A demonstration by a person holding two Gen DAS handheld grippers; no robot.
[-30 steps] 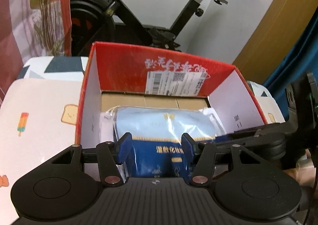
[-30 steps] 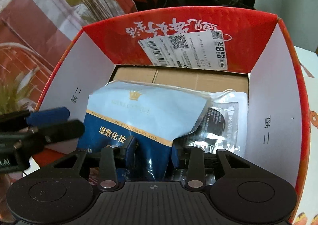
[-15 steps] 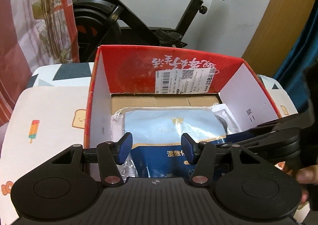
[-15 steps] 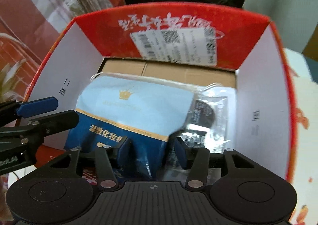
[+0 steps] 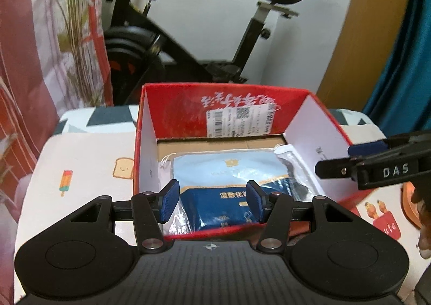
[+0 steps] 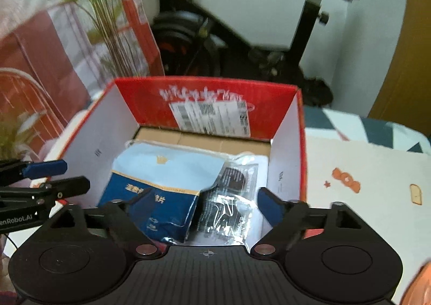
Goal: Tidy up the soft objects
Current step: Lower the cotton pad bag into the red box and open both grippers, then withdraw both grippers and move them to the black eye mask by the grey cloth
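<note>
Exercise bike (image 5: pixel 188 44): stands on the floor beyond the far edge of the table, black, saddle to the right.
Table cover (image 5: pixel 80 170): white cloth printed with toast and ice-lolly cartoons; the box sits on it.
Red carton (image 5: pixel 223 105): open-topped, red outside, white side walls, brown cardboard floor; a white shipping label (image 5: pixel 239 120) is stuck on the inner far wall.
Blue cotton-pad pouch (image 5: pixel 229 178): lies flat inside the carton, left of centre; its long axis runs near to far, pale-blue end with a gold crown toward the far wall, dark-blue end with printed characters toward the near wall.
Clear plastic packet (image 6: pixel 231 197): lies in the carton just right of the pouch, its left edge tucked under the pouch's right edge; dark contents show through, long axis also near to far.
Left gripper (image 5: pixel 210 201): hovers above the carton's near wall, jaws parted moderately, nothing between them.
Right gripper (image 6: pixel 207 204): hovers over the carton's near end, jaws spread wide, holding nothing.
</note>
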